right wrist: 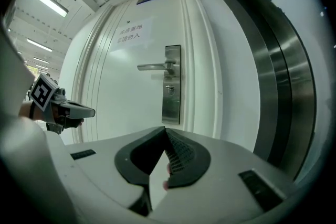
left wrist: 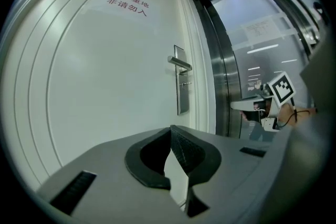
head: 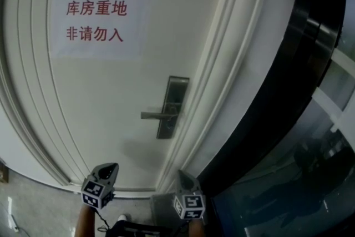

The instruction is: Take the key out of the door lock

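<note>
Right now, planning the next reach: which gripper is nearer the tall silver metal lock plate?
Right. Right gripper almost squarely faces the lock plate; left gripper stands off to its left.

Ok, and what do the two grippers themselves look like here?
Both the left gripper and right gripper are pale grey plastic wedges with dark ribbed pads. Each carries a cube of black-and-white square markers. A black cable trails from the left one. No sleeves show.

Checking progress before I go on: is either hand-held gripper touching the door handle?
No: in the head view the left hand-held gripper and the right hand-held gripper sit well below the handle, apart from it.
</note>
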`<action>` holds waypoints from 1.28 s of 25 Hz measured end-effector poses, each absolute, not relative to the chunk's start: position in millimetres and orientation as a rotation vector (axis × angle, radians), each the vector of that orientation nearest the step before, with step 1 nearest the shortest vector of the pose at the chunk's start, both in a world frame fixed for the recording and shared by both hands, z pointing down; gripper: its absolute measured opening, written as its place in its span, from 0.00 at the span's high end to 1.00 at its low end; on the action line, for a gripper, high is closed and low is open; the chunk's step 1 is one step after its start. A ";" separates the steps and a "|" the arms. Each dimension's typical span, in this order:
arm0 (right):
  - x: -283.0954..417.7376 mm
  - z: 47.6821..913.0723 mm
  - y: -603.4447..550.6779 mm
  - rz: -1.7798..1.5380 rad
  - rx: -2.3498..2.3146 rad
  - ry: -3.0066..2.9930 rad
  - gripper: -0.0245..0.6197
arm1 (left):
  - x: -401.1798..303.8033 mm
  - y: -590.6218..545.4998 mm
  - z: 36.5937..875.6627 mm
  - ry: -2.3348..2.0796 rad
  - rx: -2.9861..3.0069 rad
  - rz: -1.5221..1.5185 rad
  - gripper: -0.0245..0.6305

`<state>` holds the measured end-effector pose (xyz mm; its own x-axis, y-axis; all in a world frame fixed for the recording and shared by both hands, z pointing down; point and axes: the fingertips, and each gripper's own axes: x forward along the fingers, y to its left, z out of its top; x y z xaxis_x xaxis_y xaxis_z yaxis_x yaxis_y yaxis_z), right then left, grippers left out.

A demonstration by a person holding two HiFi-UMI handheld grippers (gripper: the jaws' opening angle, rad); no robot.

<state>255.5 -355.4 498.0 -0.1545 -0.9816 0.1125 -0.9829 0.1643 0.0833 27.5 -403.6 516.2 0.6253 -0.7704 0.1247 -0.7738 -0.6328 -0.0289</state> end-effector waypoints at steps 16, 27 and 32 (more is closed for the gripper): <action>240.2 453.3 -408.6 -0.243 1.931 -2.210 0.95 | 17.2 -421.4 519.5 -1.333 2.802 0.196 0.95; 231.0 442.1 -438.0 -0.479 1.855 -2.069 0.95 | 8.5 -433.2 520.8 -1.327 2.799 0.186 0.95; 233.7 434.4 -449.5 -0.624 1.814 -1.931 0.95 | -1.3 -437.8 523.0 -1.341 2.785 0.183 0.95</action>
